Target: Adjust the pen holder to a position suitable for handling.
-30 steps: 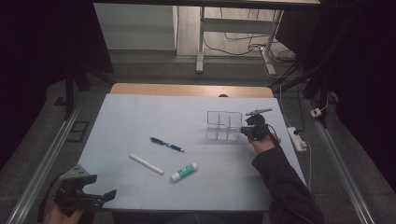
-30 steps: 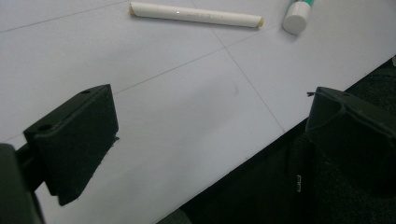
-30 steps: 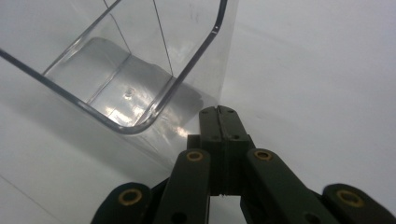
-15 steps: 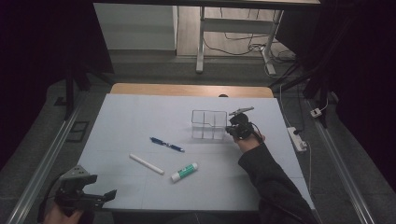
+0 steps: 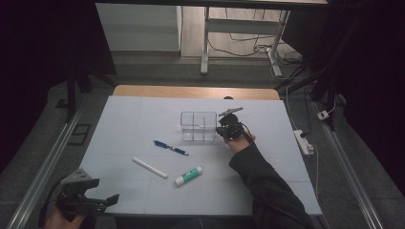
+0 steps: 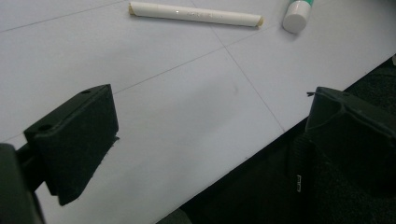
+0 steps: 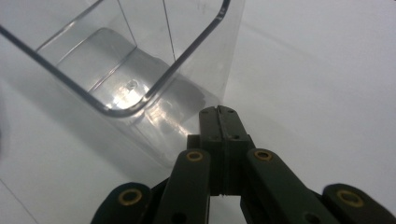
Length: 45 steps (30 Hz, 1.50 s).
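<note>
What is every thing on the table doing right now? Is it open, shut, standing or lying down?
Clear plastic box with compartments: standing upright, nothing in it, right claw's tips against its side.
Blue pen: lying flat.
White stick: lying flat.
Green-and-white glue stick: lying flat, cap on.
Right claw: jaws shut, nothing between them.
Left claw: jaws wide open, holding nothing, over the table's near edge.

Clear, glossy plastic on the box point(image 5: 198, 127), catching bright glare along its smooth walls. The tabletop point(image 5: 143, 119) wears a matt, pale sheet, with bare wood showing at the far edge. The right gripper point(image 7: 219, 112) looks matt black plastic with brass-coloured rivets. The white stick point(image 6: 195, 13) is smooth, slightly shiny.
</note>
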{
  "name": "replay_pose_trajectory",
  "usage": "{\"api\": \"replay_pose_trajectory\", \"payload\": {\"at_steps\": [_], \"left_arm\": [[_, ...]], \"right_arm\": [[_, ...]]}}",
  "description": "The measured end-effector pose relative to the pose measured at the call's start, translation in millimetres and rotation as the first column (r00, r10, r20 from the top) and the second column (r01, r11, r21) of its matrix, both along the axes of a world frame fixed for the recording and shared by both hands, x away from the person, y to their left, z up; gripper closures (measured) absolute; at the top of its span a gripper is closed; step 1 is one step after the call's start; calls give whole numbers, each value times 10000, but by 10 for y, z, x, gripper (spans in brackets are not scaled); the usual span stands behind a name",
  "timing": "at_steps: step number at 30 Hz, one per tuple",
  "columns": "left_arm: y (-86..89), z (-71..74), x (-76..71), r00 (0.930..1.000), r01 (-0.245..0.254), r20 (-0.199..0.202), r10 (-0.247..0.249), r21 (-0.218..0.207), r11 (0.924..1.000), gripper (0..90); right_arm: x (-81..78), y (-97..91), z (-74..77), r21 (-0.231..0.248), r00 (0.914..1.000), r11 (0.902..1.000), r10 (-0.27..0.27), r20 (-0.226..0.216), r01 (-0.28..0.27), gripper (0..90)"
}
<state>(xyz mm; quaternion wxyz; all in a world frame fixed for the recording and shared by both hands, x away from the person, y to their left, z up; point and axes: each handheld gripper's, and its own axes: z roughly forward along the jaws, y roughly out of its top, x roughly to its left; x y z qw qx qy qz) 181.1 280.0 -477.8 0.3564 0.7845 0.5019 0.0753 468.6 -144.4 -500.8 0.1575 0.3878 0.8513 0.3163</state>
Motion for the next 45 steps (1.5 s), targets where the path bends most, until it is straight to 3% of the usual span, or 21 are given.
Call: {"api": "replay_pose_trajectory", "payload": {"at_steps": [12,18,19,25,26,31,34,39,41,42,45], "left_arm": [[4,1,-4,10000,15,23,-15,-52,10000,27],[12,2,-9,10000,43,65,-43,-85,10000,26],[10,5,-12,9999,54,91,-53,-80,10000,26],[11,11,-16,9999,93,136,-91,-155,9998,24],[12,13,-17,9998,96,151,-93,-169,9998,21],[10,20,-18,9997,139,197,-136,-139,9998,10],[9,28,-21,9994,54,348,-51,-98,9999,0],[4,44,3,9990,95,431,-83,-284,9996,0],[-7,50,19,9982,245,544,-232,-230,9994,0],[-14,53,31,9979,292,576,-284,-144,9995,0],[-31,51,76,9967,496,656,-486,-127,9987,0]], "right_arm": [[-47,60,-7,-244,9994,9992,330,137,-327,881],[-101,-21,106,-80,9993,9995,303,231,-301,746],[-133,-63,162,85,9993,9994,335,138,-336,683],[-223,-162,268,364,9987,9980,515,-16,-514,551],[-263,-192,308,426,9981,9973,601,-159,-594,483],[-344,-219,367,598,9964,9949,819,-197,-806,376],[-462,-223,404,601,9933,9922,1114,-305,-1094,257],[-626,-259,455,556,9923,9914,1202,-285,-1185,137],[-660,-274,470,586,9915,9903,1280,-242,-1264,119],[-736,-296,505,581,9917,9904,1271,-206,-1257,66],[-815,-326,540,633,9906,9887,1369,-72,-1362,50]]}}
